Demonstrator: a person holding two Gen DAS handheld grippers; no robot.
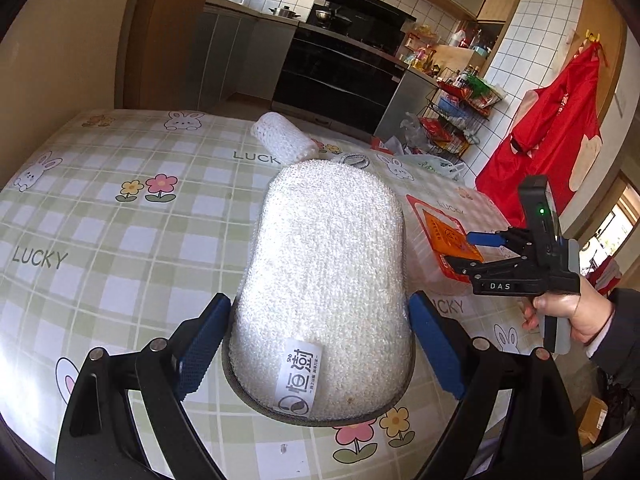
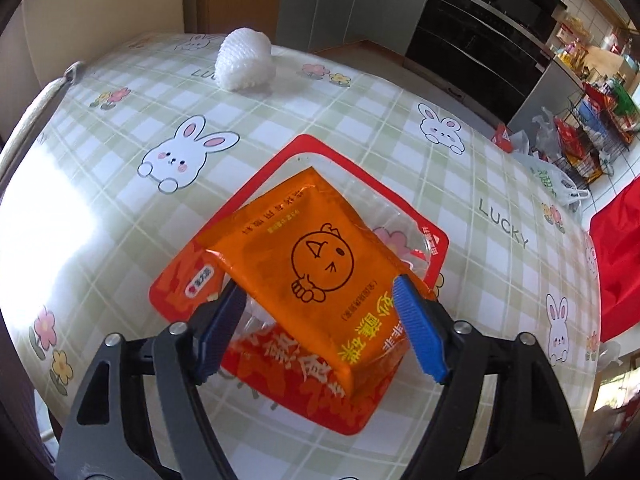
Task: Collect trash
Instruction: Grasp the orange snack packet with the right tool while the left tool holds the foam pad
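My left gripper (image 1: 320, 300) is shut on a white oval scrubbing pad (image 1: 324, 264) with a grey rim and a printed label; a blue finger presses each side of it above the table. My right gripper (image 2: 318, 284) is shut on an orange sachet (image 2: 316, 256) with a cartoon chick, its pads at the sachet's two near edges. The sachet lies tilted on a red-edged clear wrapper (image 2: 304, 146). The left wrist view shows the right gripper (image 1: 468, 250) over that wrapper (image 1: 416, 205), a person's hand (image 1: 568, 316) holding it. A white foam net sleeve (image 2: 245, 65) lies at the table's far side.
The table (image 1: 120, 220) has a green checked cloth with rabbits and flowers. A small coiled ring (image 1: 354, 159) lies beyond the scrubbing pad. Past the far edge are a black stove (image 1: 344, 68), a wire rack (image 1: 452, 120) with bags, and a red apron (image 1: 548, 132) on the wall.
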